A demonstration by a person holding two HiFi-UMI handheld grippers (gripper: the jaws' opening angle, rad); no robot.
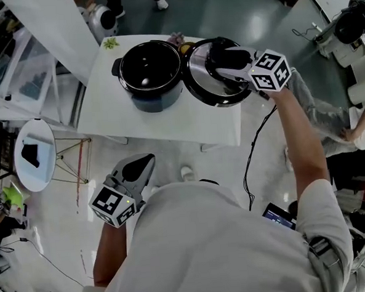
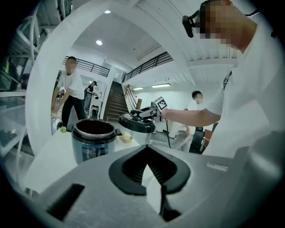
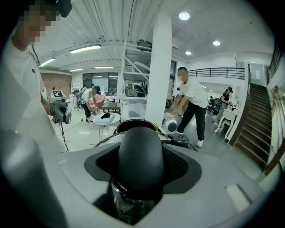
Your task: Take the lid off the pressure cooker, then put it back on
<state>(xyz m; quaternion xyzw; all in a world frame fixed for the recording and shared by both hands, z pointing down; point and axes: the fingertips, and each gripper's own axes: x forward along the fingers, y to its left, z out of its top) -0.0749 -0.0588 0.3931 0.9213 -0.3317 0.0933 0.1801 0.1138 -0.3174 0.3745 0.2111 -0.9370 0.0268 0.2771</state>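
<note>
The white counter (image 1: 168, 121) is standing on a glossy pale floor (image 1: 65, 242) in a large open hall, and the pressure cooker pot (image 1: 150, 70) is sitting uncovered near the counter's far edge, its dark inside showing. The right hand-held gripper (image 1: 230, 64) is holding the lid (image 1: 203, 79) by its black handle (image 3: 140, 156), the jaws spread wide around that knob and pressing on it. The lid is hanging in the air just to the right of the pot, above the rim and clear of it, over the far right part of the counter. The left hand-held gripper (image 1: 137, 168) is hanging low on the near side of the counter, well apart from the pot, with its jaw tips drawn together and nothing between them. A small green thing (image 1: 110, 43) is lying at the counter's far left corner (too small to name). To the left, a round white side table (image 1: 43, 135) is carrying one black thing (image 1: 30, 155), and a dark cable (image 1: 252, 156) is trailing across the floor to the right of the counter. Around the room, a white column (image 3: 159, 71) is rising to a ribbed ceiling with lamps shining, a staircase (image 3: 256, 129) is climbing along one wall, and a person in a white shirt (image 3: 191, 98) is bending over beyond the counter.
</note>
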